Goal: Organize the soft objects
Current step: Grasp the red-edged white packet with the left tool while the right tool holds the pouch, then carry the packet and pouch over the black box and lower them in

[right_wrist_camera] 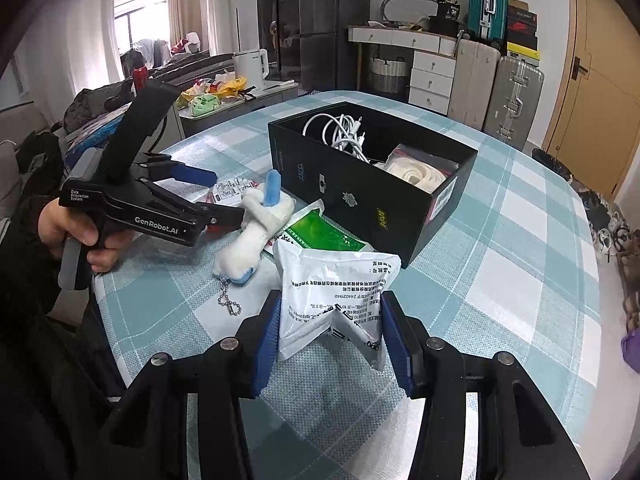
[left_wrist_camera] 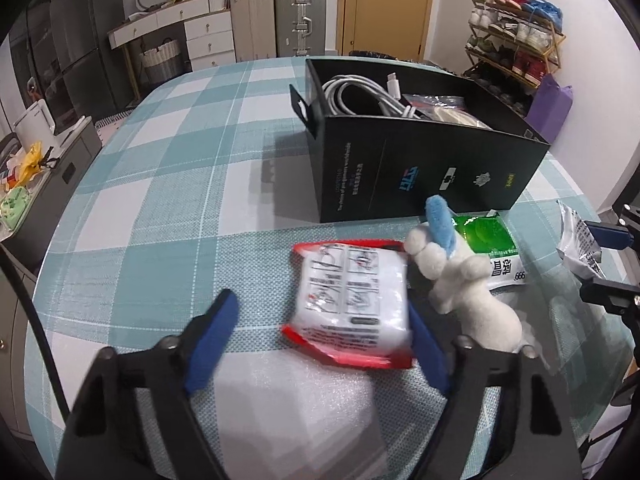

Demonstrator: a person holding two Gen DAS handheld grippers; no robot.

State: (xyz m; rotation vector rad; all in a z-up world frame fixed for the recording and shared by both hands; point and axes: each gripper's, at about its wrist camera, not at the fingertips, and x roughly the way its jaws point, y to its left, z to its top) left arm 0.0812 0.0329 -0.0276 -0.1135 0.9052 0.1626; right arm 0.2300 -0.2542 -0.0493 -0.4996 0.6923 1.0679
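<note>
Landmark: the black box, open-topped, standing on the desk under a teal-and-white check cloth. Inside the box: a coil of white cable toward the far end, a flat packet of pale folded material toward the near end.

Right tool: clamped on a white foil pouch with black print. Both blue pads press its sides; the pouch is creased inward between them and held up off the cloth, in front of the box's near long wall.

Left tool: jaws apart, not gripping. A white sachet with red edges lies flat on the cloth between the blue fingers. The right-hand finger sits against or just beside the sachet's edge, hard to tell which through the blur; the left-hand finger stands clear of it. The sachet lies in front of the box, on the side away from the pouch. In the right wrist view a hand grips this tool's handle, dark sleeve behind it.

Between sachet and pouch, still in front of the box: a white plush toy with a blue ear or tuft, lying on its side, a bead chain trailing from its lower end. It rests partly on a green-and-white packet that lies flat, touching or nearly touching the base of the box.
</note>
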